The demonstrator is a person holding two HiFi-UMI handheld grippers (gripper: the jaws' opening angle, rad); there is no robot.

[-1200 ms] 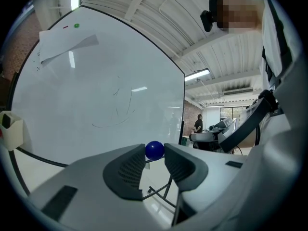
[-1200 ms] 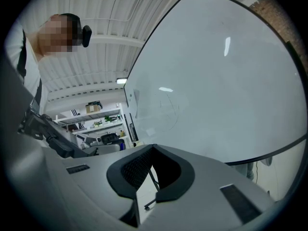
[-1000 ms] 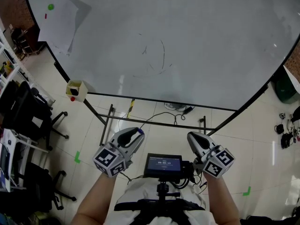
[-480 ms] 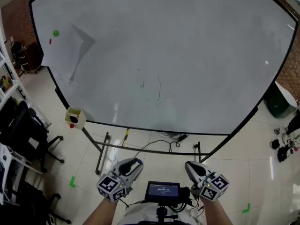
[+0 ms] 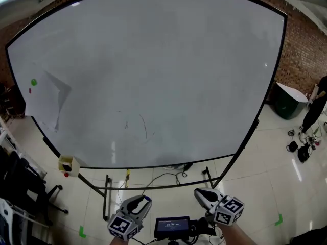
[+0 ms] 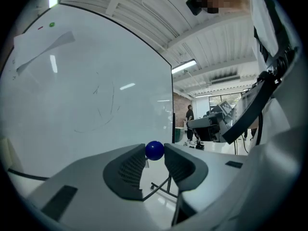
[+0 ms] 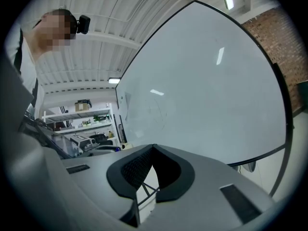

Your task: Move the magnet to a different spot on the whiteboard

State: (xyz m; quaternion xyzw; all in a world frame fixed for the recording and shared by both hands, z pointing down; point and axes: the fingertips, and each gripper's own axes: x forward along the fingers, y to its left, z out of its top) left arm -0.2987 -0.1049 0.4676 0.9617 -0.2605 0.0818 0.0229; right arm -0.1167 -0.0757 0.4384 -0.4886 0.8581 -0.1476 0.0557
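Observation:
A big whiteboard (image 5: 153,60) on a wheeled stand fills the head view. At its left edge a green magnet (image 5: 33,82) and a small red one (image 5: 29,90) pin up a white sheet of paper (image 5: 46,103). My left gripper (image 5: 144,201) is low in the picture, well short of the board, and is shut on a round blue magnet (image 6: 154,150) pinched between its fingertips. In the left gripper view the green magnet (image 6: 52,24) shows far off at the top left. My right gripper (image 5: 198,193) is beside the left one, its jaws shut with the tips touching and nothing between them.
A small yellow box (image 5: 67,165) hangs at the board's lower left corner. Cables lie on the tiled floor under the stand (image 5: 168,177). Black office chairs (image 5: 20,198) stand at the left. A dark bin (image 5: 286,101) and a person (image 5: 317,106) are at the right.
The head view has tilted up, so the whole board shows and both grippers sit lower in the picture. The left gripper still holds the blue magnet; the right stays shut.

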